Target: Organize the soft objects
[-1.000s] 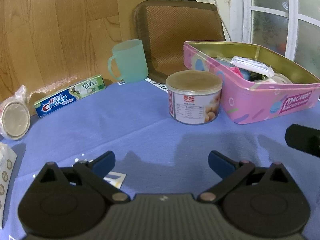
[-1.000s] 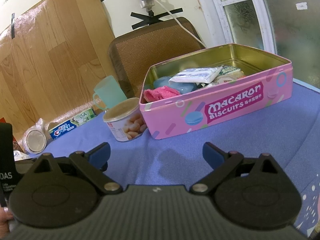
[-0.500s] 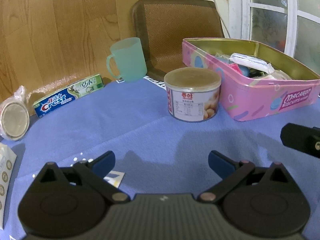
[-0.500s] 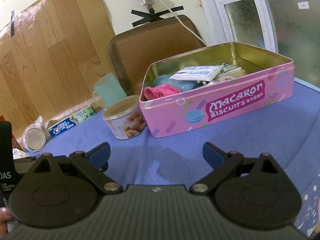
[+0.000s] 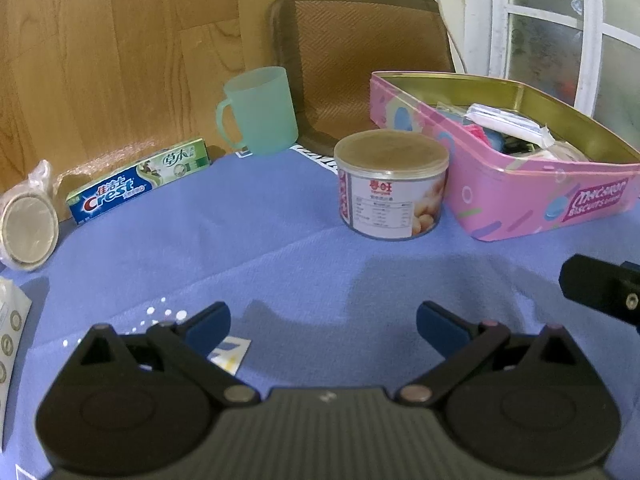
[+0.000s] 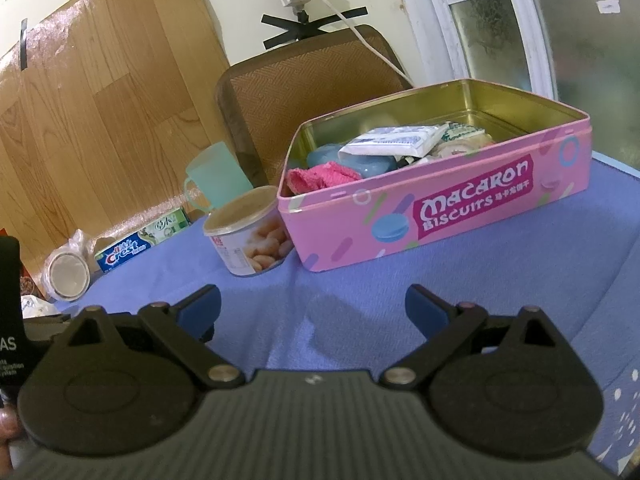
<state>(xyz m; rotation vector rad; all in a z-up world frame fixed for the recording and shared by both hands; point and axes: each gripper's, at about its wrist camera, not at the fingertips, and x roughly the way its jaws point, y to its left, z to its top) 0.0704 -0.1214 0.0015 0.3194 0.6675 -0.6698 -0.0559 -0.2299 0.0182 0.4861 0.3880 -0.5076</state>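
Pink macaron biscuit tin (image 6: 436,216) sits at one o'clock, lidless, a pink fluffy cloth (image 6: 320,176) tucked in its near-left corner. Left gripper (image 5: 323,322) and right gripper (image 6: 313,307) both gape wide, empty, above bare blue tablecloth (image 6: 500,280). Round lidded snack can (image 5: 390,184) is just beside the tin's left edge.

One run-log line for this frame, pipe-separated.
left gripper: open, empty | right gripper: open, empty | pink tin: lid off, holds pink cloth | snack can: beside tin

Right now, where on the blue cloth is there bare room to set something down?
Bare cloth lies between the left tongs, the Crest box and the round can, and ahead of the right tongs below the pink tin. Crowded: the far edge, where the green mug stands.
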